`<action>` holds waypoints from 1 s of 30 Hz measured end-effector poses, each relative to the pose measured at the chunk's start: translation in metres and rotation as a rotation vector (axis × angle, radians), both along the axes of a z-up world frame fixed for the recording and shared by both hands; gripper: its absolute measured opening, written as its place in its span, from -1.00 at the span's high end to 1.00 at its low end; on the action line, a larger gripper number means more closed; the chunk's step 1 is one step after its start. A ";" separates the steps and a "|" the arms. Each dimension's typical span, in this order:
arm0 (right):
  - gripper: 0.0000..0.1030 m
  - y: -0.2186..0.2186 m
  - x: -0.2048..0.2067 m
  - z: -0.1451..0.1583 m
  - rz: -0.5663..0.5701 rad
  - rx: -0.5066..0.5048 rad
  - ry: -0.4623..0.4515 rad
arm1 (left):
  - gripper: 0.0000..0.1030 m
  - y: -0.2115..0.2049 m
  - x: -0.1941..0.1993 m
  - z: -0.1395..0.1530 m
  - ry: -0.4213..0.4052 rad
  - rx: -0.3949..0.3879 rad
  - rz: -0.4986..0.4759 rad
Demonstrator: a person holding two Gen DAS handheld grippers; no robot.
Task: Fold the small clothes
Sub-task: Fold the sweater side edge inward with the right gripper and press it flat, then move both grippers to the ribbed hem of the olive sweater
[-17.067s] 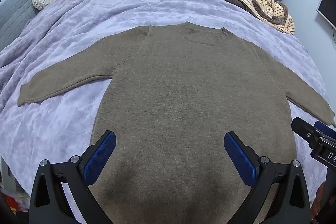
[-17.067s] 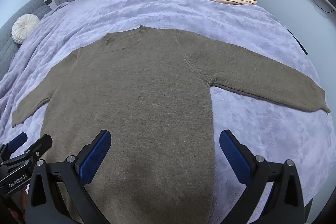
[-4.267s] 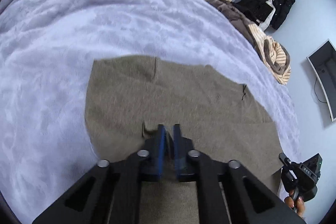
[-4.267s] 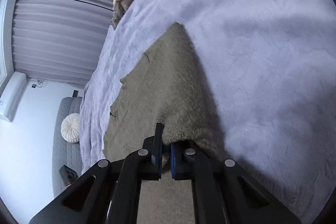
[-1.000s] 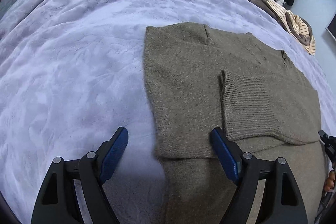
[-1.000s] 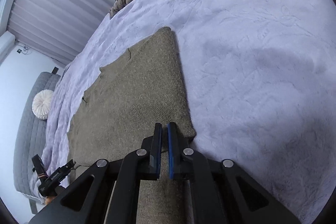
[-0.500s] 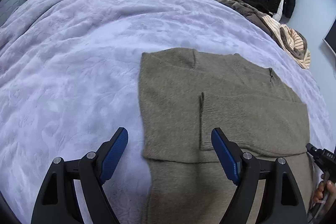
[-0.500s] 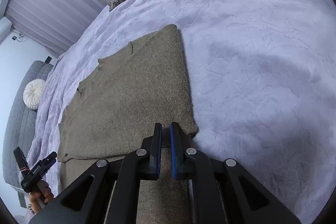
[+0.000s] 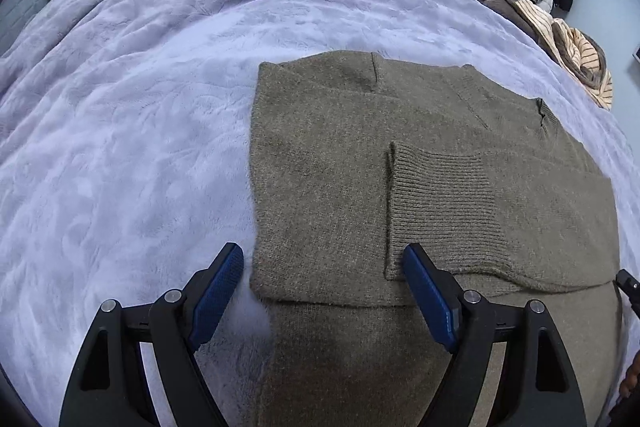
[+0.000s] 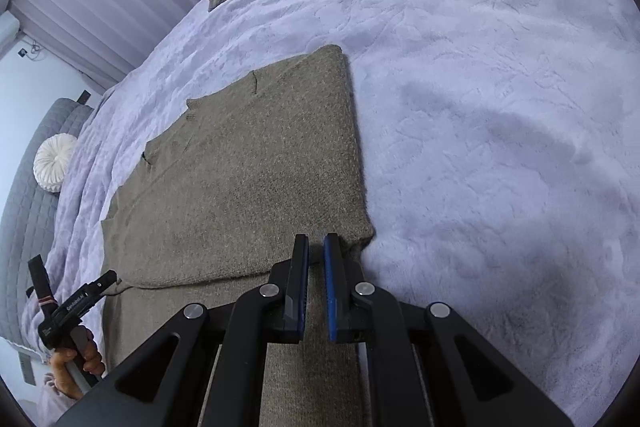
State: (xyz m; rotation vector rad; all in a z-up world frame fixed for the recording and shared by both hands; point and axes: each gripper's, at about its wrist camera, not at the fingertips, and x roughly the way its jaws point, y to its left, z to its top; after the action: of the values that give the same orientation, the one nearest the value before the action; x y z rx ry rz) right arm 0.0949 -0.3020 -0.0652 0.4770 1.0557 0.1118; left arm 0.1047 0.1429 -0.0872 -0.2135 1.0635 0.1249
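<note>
The left gripper (image 9: 322, 287) hangs with its jaws spread wide and empty above the near left corner of the folded olive sweater (image 9: 420, 187). The right gripper (image 10: 316, 267), jaws barely parted and opening, grips nothing at the sweater's right edge. The sweater lies flat on the lavender blanket (image 9: 140, 107); a clothes pile (image 9: 520, 3) sits far beyond.

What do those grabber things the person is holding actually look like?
Each is a hand-held pair of tongs. The left tongs and right tongs have black angular plastic arms with triangular cut-outs and silver round pivot screws. Each finger carries a flat blue ribbed pad. Seen from the right camera, the left tool's black body has small white lettering, too small to read, and a pistol-style handle.
</note>
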 end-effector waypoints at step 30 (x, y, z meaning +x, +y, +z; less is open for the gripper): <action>0.04 0.015 -0.103 0.019 0.016 0.102 0.006 | -0.61 -0.020 -0.119 0.018 0.039 0.028 -0.073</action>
State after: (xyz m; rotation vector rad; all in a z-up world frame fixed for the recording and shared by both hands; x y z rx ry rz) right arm -0.0086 -0.2875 -0.0467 0.5615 1.0639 0.1793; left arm -0.0139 0.1225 -0.0697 -0.1471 1.1060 0.0780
